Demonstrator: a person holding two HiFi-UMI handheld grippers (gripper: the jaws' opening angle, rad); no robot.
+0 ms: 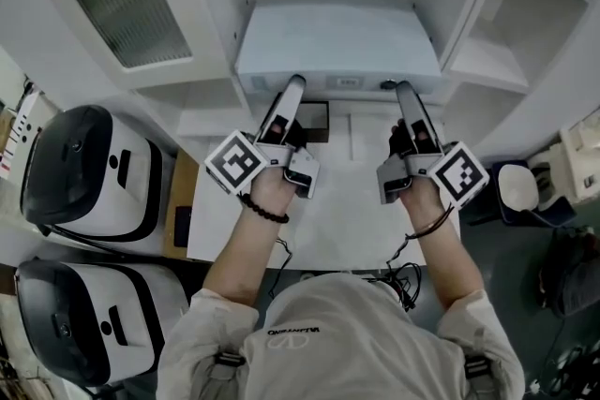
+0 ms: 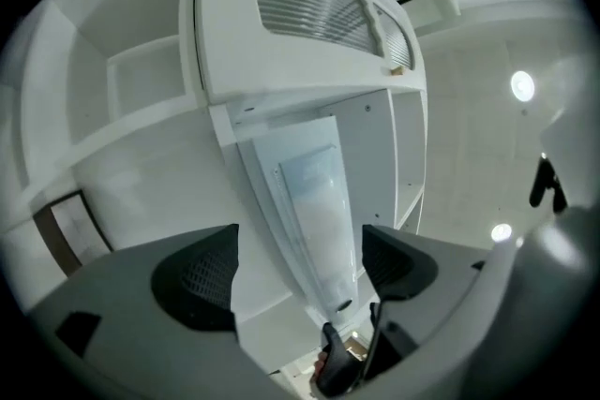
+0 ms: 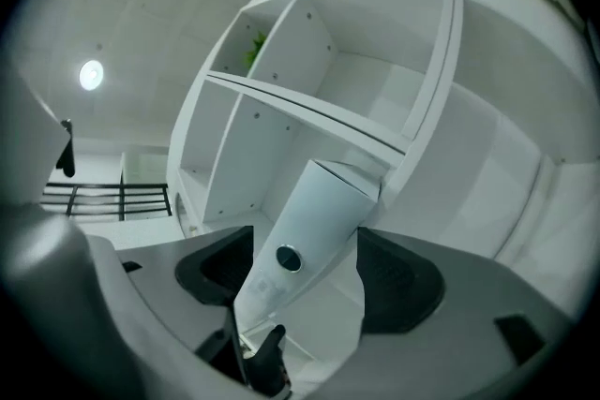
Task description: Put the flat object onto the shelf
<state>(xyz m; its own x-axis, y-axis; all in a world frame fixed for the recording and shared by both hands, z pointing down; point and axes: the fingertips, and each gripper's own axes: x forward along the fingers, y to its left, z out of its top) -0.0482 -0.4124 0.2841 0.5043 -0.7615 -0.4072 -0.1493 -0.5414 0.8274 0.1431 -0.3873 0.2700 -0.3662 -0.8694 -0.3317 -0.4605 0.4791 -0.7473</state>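
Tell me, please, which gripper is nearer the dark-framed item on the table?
Left. The left gripper sits just beside the dark-framed item; the right gripper is farther to its right.

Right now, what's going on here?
A person holds a gripper in each hand, both aimed at the front edge of the flat white object, which appears to lie in the middle bay of the white shelf unit. The left gripper and right gripper both have their jaws apart on either side of that edge, pads not pressing on it. Nothing is gripped at this moment.
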